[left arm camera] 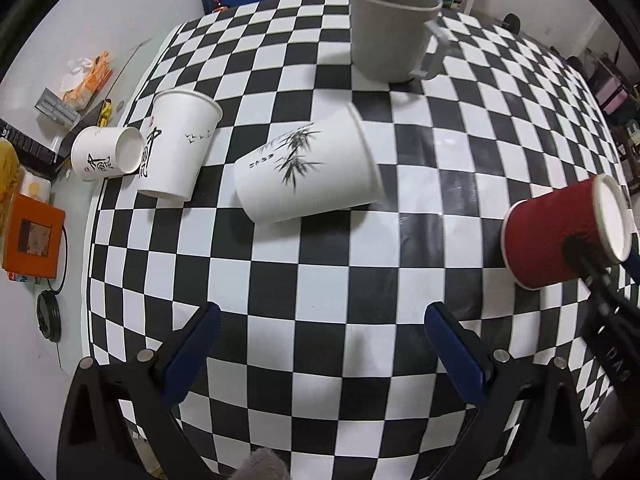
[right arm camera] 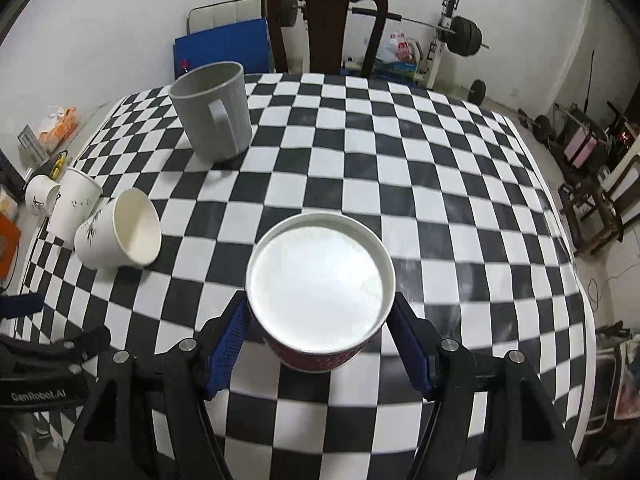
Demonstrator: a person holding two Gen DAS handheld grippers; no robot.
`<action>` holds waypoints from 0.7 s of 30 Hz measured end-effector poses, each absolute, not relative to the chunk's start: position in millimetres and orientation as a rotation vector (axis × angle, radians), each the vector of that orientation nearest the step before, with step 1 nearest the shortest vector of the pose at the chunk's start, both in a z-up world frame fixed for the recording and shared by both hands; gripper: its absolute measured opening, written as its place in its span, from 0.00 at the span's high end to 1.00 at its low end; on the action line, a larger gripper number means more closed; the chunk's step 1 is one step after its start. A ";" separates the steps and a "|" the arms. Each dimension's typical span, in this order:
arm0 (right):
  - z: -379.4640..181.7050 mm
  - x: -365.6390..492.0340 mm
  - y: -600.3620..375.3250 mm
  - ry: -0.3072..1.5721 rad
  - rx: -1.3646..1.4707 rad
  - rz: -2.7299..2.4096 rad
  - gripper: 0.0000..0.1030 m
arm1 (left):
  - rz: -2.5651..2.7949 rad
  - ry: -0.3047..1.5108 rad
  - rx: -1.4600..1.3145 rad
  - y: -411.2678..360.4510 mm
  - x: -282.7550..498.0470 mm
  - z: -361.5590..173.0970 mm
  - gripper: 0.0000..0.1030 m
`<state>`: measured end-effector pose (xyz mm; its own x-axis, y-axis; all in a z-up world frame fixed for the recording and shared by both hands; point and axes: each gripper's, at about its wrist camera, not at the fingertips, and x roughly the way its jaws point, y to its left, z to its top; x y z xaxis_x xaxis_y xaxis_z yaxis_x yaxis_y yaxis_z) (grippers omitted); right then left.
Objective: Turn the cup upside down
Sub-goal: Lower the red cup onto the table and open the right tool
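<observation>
A red ribbed paper cup (right arm camera: 320,288) sits between the blue pads of my right gripper (right arm camera: 320,336), which is shut on it; its white flat end faces the camera. In the left wrist view the same red cup (left arm camera: 560,232) hangs tilted above the checkered table at the right, held by the right gripper (left arm camera: 588,256). My left gripper (left arm camera: 320,344) is open and empty above the table's near part. A white cup with a bamboo print (left arm camera: 308,168) lies on its side ahead of it; it also shows in the right wrist view (right arm camera: 116,236).
A grey mug (left arm camera: 392,28) stands upright at the far side of the checkered table (left arm camera: 320,264). A white cup with black lettering (left arm camera: 178,150) stands upright at the left, and a smaller one (left arm camera: 106,154) lies on its side beside it. Clutter lies on the floor at left. A dark chair (right arm camera: 326,20) stands behind the table.
</observation>
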<state>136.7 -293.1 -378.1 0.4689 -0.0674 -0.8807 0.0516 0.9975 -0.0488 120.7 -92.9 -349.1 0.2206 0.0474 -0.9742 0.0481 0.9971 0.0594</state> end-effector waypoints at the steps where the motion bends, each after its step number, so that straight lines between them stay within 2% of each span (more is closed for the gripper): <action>1: -377.2 133.7 -295.5 1.088 -0.012 -0.088 0.20 | 0.000 1.342 0.084 -93.9 119.7 -347.0 0.00; 2: -375.6 130.7 -297.3 1.092 -0.004 -0.096 0.12 | 0.000 1.337 0.086 -95.3 118.1 -344.3 0.00; 5: -366.9 120.2 -302.7 1.097 0.001 -0.127 0.02 | 0.001 1.313 0.098 -99.6 112.3 -333.7 0.00; 12: -326.5 85.6 -320.0 1.126 0.042 -0.211 0.01 | -0.039 1.241 0.091 -107.5 93.5 -279.6 0.00; 21: -215.8 39.8 -323.6 1.080 0.033 -0.289 0.01 | -0.101 1.097 0.073 -120.0 59.4 -167.4 0.00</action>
